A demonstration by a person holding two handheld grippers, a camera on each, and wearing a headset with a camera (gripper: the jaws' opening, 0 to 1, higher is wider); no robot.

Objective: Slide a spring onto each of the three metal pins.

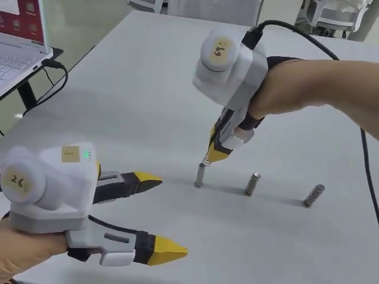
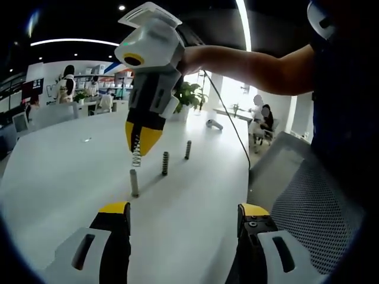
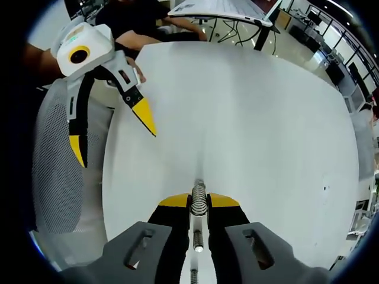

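**Spotter:** Tongs first, what have you got?

**Me:** Right gripper [image 1: 216, 155] is pinched shut on a spring [image 1: 206, 158]. It hangs nearly upright from the yellow tips, its lower end just above the top of the bare pin [image 1: 200, 176]. Left gripper [image 1: 173, 215] is spread wide with nothing in it. It sits at about 7 o'clock from that pin, well apart from it.

**Spotter:** And the other two?

**Me:** At 3 o'clock from the bare pin, the near pin [image 1: 253, 184] and the far pin [image 1: 314, 196] each carry a spring already. By my reckoning this is the last one.

**Spotter:** What worries you?

**Me:** Alignment. From the right gripper view, spring and pin run along the same line between my jaws, but I can't judge depth well from there. If I lower with the coil tilted or off-centre, the bottom turn could catch on the pin's rim. The spring might then buckle and spring out of the grip onto the table [image 1: 148, 89]. I can't tell whether the pin is fixed, so a sideways nudge might also topple it. Letting go too high could make the spring bounce off.
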